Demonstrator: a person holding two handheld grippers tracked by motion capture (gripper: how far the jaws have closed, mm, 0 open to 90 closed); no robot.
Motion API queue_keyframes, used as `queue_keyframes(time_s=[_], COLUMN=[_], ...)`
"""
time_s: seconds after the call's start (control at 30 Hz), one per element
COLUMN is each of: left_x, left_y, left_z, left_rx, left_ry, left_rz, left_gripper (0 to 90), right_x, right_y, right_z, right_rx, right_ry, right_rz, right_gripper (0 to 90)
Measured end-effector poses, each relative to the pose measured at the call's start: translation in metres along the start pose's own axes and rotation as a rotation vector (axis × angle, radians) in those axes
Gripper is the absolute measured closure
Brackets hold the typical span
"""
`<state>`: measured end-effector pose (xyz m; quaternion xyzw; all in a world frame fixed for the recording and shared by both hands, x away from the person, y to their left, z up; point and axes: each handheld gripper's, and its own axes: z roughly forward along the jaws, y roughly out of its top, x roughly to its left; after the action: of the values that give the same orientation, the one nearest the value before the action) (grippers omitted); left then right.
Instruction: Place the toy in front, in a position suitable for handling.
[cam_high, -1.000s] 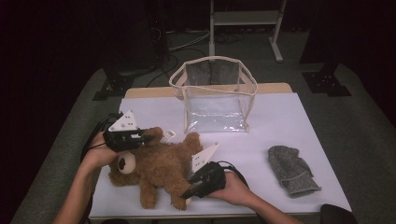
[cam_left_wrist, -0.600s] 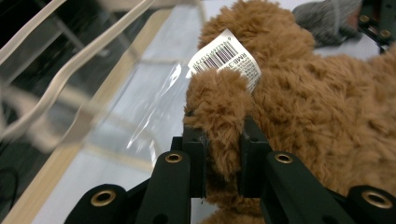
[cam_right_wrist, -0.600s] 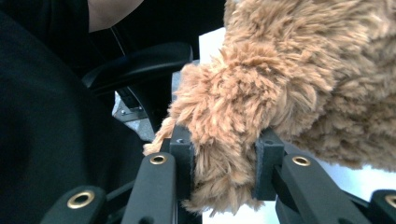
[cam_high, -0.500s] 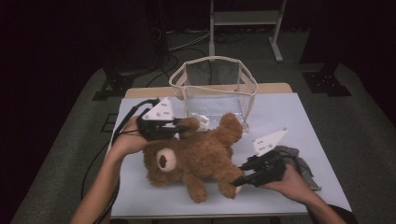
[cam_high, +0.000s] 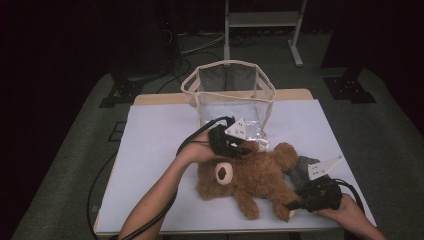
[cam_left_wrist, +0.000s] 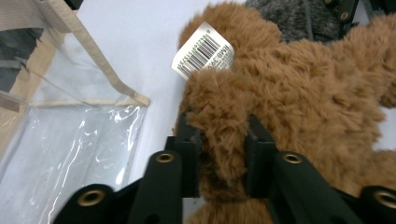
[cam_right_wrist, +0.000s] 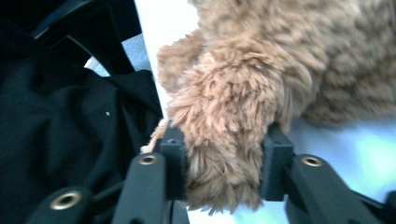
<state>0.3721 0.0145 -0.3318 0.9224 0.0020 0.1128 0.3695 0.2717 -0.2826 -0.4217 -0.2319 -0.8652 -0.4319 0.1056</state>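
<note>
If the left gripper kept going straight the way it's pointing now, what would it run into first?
The left gripper already has the teddy bear's paw between its jaws, so it would push deeper into the bear, near the barcode tag. Beyond that lies the grey furry thing, though depth is hard to judge.

Clear plastic bag stands just beyond left gripper, walling off the far side. Teddy bear fills the gap between both grippers. Grey cloth crowds right gripper. Open table outward of left gripper.
</note>
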Motion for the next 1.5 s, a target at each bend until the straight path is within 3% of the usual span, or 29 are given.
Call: queue_keyframes(time_s=[0.03, 0.07, 0.13, 0.17, 0.2, 0.23, 0.33, 0.5, 0.6, 0.63, 0.67, 0.77, 0.9, 1.0, 1.1, 1.2, 1.27, 1.5], left_x=[0.000, 0.001, 0.001, 0.000, -0.001, -0.001, -0.007, -0.022, -0.031, -0.036, -0.036, -0.043, -0.050, -0.054, -0.058, -0.059, -0.060, -0.059], left_y=[0.000, -0.001, -0.003, -0.005, -0.009, -0.009, -0.023, -0.041, -0.058, -0.069, -0.069, -0.088, -0.105, -0.114, -0.119, -0.120, -0.119, -0.121], left_z=[0.000, -0.004, -0.008, -0.012, -0.021, -0.021, -0.042, -0.055, -0.062, -0.064, -0.064, -0.065, -0.057, -0.041, -0.030, -0.030, -0.032, -0.039], left_rx=[-0.005, -0.001, 0.003, 0.001, -0.014, -0.014, -0.061, -0.072, -0.070, -0.081, -0.081, -0.074, -0.049, -0.020, -0.007, -0.025, -0.017, -0.022], left_ry=[0.004, 0.017, 0.018, 0.030, 0.041, 0.041, 0.053, 0.050, 0.066, 0.074, 0.074, 0.075, 0.072, 0.111, 0.136, 0.162, 0.163, 0.157], left_rz=[-0.001, 0.001, -0.005, -0.004, -0.011, -0.011, -0.039, -0.048, -0.067, -0.087, -0.087, -0.113, -0.115, -0.123, -0.108, -0.126, -0.118, -0.125], left_gripper=[66.5, 57.1, 52.9, 44.0, 42.4, 40.8, 38.2, 34.1, 28.9, 24.9, 24.0, 19.1, 16.2, 9.2, 10.7, 29.6, 36.0, 43.2], right_x=[-0.002, -0.001, 0.000, 0.002, 0.003, 0.002, 0.001, -0.003, -0.010, -0.016, -0.018, -0.023, -0.026, -0.029, -0.033, -0.037, -0.039, -0.040], right_y=[-0.001, 0.001, 0.002, 0.007, 0.008, 0.010, 0.017, 0.032, 0.040, 0.044, 0.045, 0.047, 0.049, 0.050, 0.051, 0.053, 0.055, 0.061], right_z=[0.000, -0.001, -0.002, -0.010, -0.013, -0.016, -0.020, 0.001, 0.013, 0.014, 0.014, 0.014, 0.015, 0.017, 0.020, 0.023, 0.024, 0.023], right_rx=[-0.001, 0.016, 0.019, 0.000, -0.013, -0.034, -0.112, -0.054, -0.033, -0.036, -0.034, -0.032, -0.026, -0.029, -0.045, -0.047, -0.053, -0.064], right_ry=[-0.008, -0.023, -0.023, -0.038, -0.046, -0.056, -0.100, -0.210, -0.200, -0.194, -0.188, -0.173, -0.175, -0.171, -0.150, -0.122, -0.102, -0.050], right_rz=[0.006, -0.005, -0.001, 0.001, 0.000, 0.000, 0.005, -0.085, -0.092, -0.085, -0.078, -0.065, -0.066, -0.073, -0.067, -0.065, -0.066, -0.053], right_gripper=[56.1, 46.0, 42.1, 36.3, 34.8, 34.6, 36.2, 39.7, 38.6, 37.8, 37.6, 36.9, 36.6, 37.1, 40.0, 51.0, 58.7, 64.2])
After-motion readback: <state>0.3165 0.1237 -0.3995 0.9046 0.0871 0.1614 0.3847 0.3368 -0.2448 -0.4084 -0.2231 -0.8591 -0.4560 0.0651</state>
